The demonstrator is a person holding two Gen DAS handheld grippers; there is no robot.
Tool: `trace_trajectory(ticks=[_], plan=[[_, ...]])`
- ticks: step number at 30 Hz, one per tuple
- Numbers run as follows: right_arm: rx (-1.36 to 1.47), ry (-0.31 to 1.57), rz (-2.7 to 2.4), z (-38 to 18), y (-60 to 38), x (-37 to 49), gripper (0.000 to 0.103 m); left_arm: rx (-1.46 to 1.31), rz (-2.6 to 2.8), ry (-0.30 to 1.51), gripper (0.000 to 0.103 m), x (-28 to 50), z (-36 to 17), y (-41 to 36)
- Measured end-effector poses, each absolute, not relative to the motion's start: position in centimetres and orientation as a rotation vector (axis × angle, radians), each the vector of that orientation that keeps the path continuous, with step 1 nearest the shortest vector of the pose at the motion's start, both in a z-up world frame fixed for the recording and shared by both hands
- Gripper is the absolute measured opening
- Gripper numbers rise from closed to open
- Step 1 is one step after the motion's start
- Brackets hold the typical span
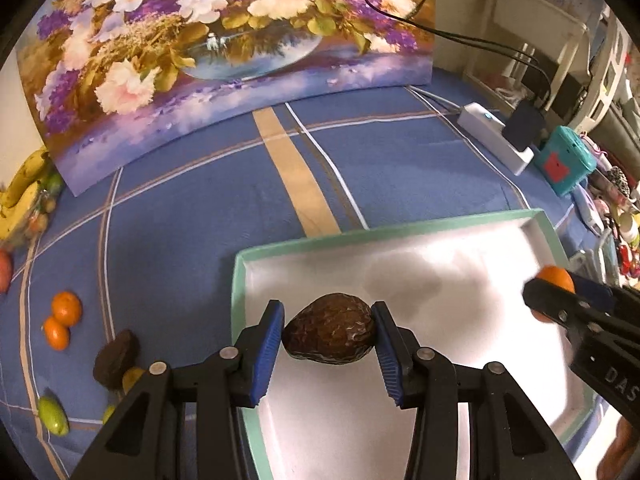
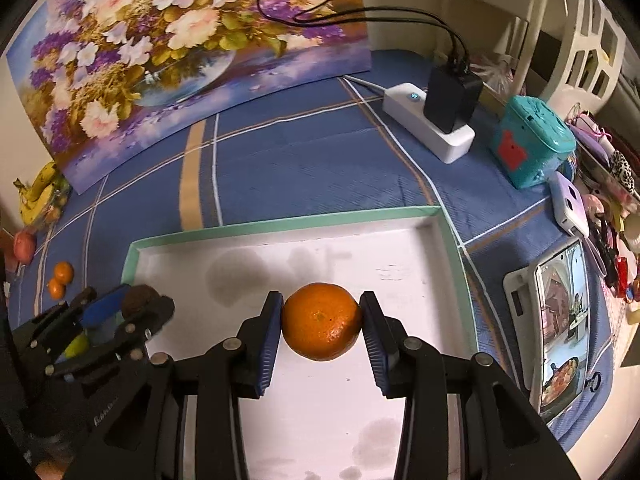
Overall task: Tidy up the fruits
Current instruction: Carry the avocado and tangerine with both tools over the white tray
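Left wrist view showed the left tongs (image 1: 329,332) clamped on a dark brown, wrinkled avocado (image 1: 329,330), both blue pads touching its sides, held over the near left part of a white tray with a mint-green rim (image 1: 304,242). At the right edge of that view the right tongs (image 1: 554,298) appeared with an orange fruit between their fingers.

Right wrist view showed the right tongs (image 2: 322,322) closed on an orange (image 2: 322,322), pads pressed against both sides, above the middle of the tray (image 2: 280,224). The left tongs (image 2: 120,306) with the avocado (image 2: 138,298) stood at the tray's left edge.

The tray lay on a blue checked cloth (image 1: 200,208). Left of the tray, on the cloth, were two small oranges (image 1: 62,320) touching each other, a second dark avocado (image 1: 116,358), and a green fruit (image 1: 53,416). Bananas (image 1: 20,196) lay far left, beside a floral painting (image 1: 224,44) propped at the back. A white power strip (image 2: 428,124) with a black charger (image 2: 452,98) sat right of the painting, near a teal box (image 2: 532,140).
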State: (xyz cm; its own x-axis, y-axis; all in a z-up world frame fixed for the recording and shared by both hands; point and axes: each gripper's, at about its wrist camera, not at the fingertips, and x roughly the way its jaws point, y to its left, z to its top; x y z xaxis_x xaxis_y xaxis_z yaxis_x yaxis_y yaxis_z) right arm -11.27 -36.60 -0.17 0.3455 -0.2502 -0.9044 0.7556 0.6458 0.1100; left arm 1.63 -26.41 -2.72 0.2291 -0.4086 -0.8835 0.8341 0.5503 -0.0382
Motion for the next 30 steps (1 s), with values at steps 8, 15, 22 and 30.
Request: trace_trajectory(ticks=[8,15,22,30], plan=[[0.605,1.037,-0.711,-1.3,-37.1,-11.8,0.041,0.443,-0.881,1.05,0.047,3.5,-4.2,-26.1],[0.601,1.048,-0.706,-1.7,-37.0,-11.7,0.041,0.442,-0.851,1.048,0.047,3.7,-4.6,-25.7],[0.597,1.063,-0.698,-2.1,-37.1,-11.4,0.041,0.477,-0.784,1.066,0.047,4.2,-4.8,-25.1],[0.591,1.082,-0.7,-2.7,-37.0,-11.2,0.041,0.473,-0.757,1.099,0.047,4.9,-4.7,-24.4]])
